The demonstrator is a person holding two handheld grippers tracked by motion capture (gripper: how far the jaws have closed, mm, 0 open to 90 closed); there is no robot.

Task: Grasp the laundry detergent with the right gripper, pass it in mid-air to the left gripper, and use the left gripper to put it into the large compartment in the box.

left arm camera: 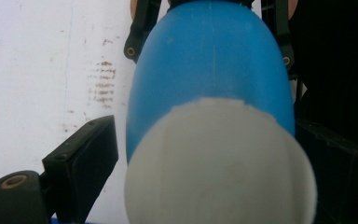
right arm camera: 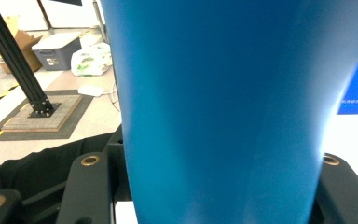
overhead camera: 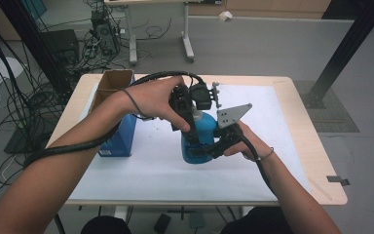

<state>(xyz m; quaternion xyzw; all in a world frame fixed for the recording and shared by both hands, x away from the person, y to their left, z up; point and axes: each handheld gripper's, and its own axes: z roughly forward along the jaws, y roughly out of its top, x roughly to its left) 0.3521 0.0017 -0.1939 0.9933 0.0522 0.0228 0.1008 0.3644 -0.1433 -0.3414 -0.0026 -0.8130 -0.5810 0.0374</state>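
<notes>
A pale wooden table [overhead camera: 321,161] under a white sheet [overhead camera: 151,170] stands on a grey floor [overhead camera: 272,48]. Cables [overhead camera: 9,97] tangle at the left. A black post [overhead camera: 345,48] rises at the right.

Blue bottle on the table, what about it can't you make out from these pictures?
- Blue bottle, high view: much of its body is hidden behind the left tool, the right tool and both hands.
- White cap, left gripper view: blurred, cut off by the bottom edge; contact with the pads unclear.
- Right gripper view: the bottle's top and base are cut off.

Smooth glossy plastic blue bottle [overhead camera: 199,136], matt white cap [left arm camera: 219,163], wooden table [overhead camera: 297,112]
</notes>
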